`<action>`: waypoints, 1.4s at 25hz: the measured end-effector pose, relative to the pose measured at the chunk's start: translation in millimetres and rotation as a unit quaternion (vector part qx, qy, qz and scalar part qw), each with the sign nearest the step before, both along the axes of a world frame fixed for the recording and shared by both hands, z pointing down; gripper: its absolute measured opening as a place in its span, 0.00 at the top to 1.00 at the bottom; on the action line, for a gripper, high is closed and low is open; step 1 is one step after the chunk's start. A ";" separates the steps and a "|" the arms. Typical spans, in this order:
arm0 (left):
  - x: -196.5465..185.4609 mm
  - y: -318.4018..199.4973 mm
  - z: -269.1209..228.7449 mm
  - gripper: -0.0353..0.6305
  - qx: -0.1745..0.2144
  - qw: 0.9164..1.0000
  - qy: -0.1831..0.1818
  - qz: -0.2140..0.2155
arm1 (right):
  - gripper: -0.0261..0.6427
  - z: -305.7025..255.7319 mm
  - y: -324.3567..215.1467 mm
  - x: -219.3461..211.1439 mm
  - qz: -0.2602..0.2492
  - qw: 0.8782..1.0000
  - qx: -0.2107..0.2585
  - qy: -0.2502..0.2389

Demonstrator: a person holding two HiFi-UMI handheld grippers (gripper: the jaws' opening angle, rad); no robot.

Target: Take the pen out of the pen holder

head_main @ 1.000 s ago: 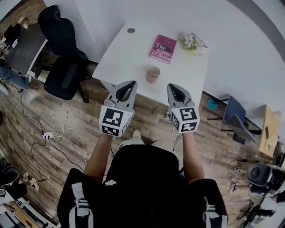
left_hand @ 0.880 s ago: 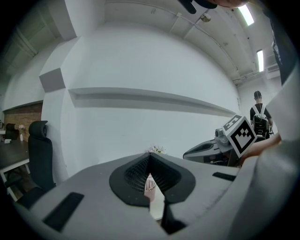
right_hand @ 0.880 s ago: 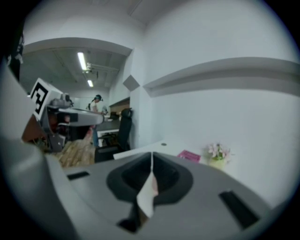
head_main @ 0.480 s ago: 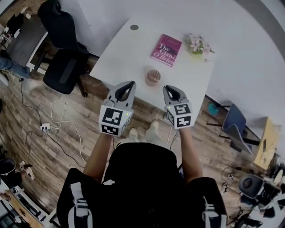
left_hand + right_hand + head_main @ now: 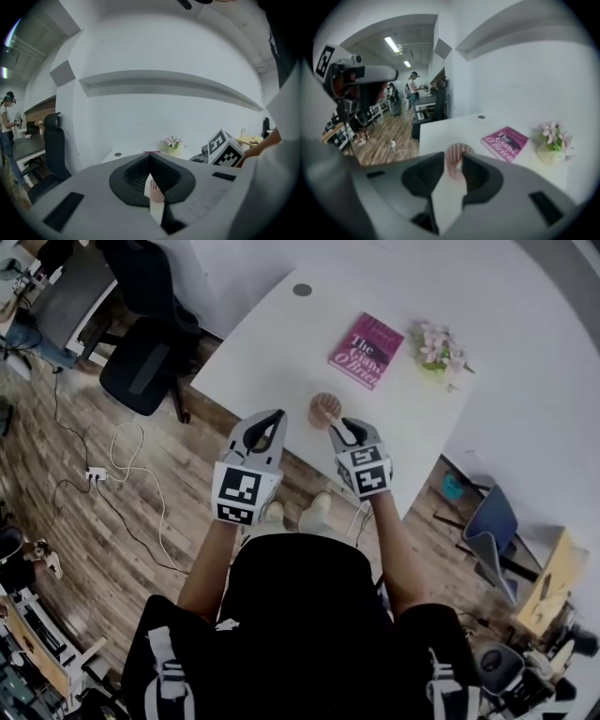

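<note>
Aim decides this: right claw (image 5: 339,431), opening and empty, hangs just short of the pen holder (image 5: 324,410) near the table (image 5: 272,343) edge and should descend straight over its mouth, the pen inside too small to make out, while the closed, empty left claw (image 5: 264,427) waits beside.

Office floor here: white desk (image 5: 272,343) at twelve o'clock, black swivel chair (image 5: 139,376) at ten, power strip (image 5: 97,472) on wood flooring (image 5: 56,521) at nine.

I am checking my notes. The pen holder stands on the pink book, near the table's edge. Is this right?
Not quite: the pen holder stands on the bare table, apart from the pink book, near the table's edge. The head view shows it.
</note>
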State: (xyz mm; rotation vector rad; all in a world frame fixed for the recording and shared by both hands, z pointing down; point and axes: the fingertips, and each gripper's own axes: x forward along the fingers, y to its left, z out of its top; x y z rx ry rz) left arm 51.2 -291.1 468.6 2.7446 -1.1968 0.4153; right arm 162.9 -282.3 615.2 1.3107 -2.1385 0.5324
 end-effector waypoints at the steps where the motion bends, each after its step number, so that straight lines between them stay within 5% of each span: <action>1: -1.0 -1.2 2.5 0.92 -0.004 1.000 -0.001 -0.007 | 0.77 7.7 -2.9 0.1 -0.004 1.000 -0.008 0.002; 14: -17.8 -9.7 20.8 0.92 -0.026 0.998 -0.017 -0.056 | 0.77 60.5 -18.0 -6.1 -0.043 0.997 -0.055 0.034; 21: -22.5 -11.5 21.6 0.92 -0.026 0.998 -0.015 -0.056 | 0.85 63.0 -18.6 -2.6 -0.029 0.997 -0.052 0.056; 35: -26.9 -11.3 7.0 0.92 -0.008 0.999 -0.005 -0.044 | 0.86 21.4 -29.8 -1.4 -0.003 0.999 -0.007 0.045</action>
